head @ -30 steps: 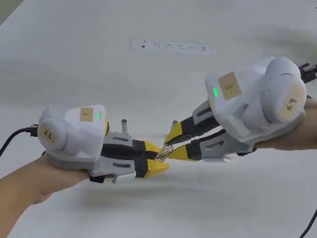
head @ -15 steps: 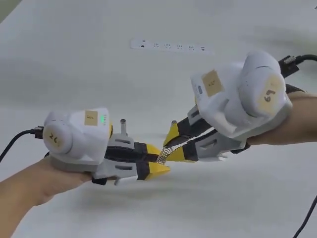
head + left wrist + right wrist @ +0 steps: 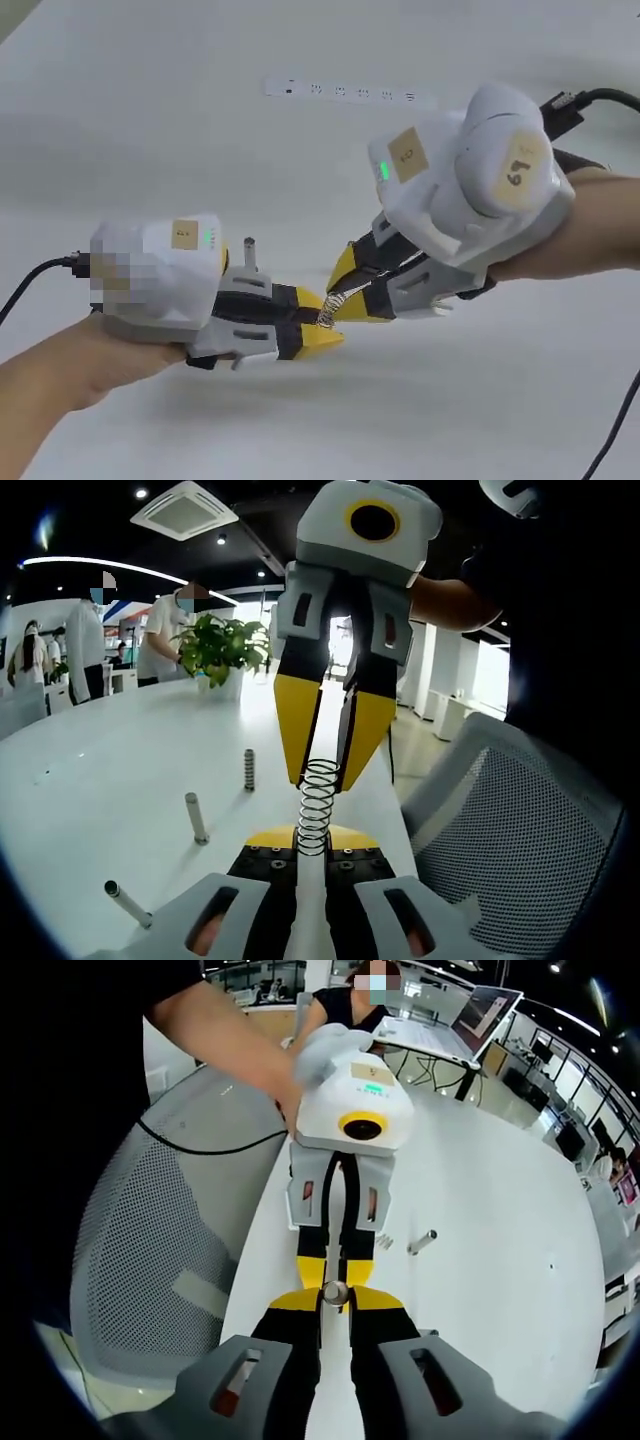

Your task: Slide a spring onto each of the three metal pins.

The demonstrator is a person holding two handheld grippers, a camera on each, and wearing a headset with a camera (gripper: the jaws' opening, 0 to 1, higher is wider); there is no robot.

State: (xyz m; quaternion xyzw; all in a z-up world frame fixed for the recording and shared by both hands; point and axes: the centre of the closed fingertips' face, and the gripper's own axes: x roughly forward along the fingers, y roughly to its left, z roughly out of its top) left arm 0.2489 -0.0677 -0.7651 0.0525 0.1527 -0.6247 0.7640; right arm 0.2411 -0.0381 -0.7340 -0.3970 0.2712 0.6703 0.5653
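The spring (image 3: pixel 314 810) runs lengthwise from the left claw (image 3: pixel 311 848) to the right claw (image 3: pixel 322 780), each pinching one end, near the worktop (image 3: pixel 100 780) edge, with a bare upright pin (image 3: pixel 196 818) off beside the left claw.

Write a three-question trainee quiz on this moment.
1. True or false: the left claw is open and empty.
2. How many pins does the left gripper view show? A one, B three, C five.
3. Short answer: what holds the far end of the spring?
Key: 1 false, it is shut on the spring; 2 B; 3 the right claw.
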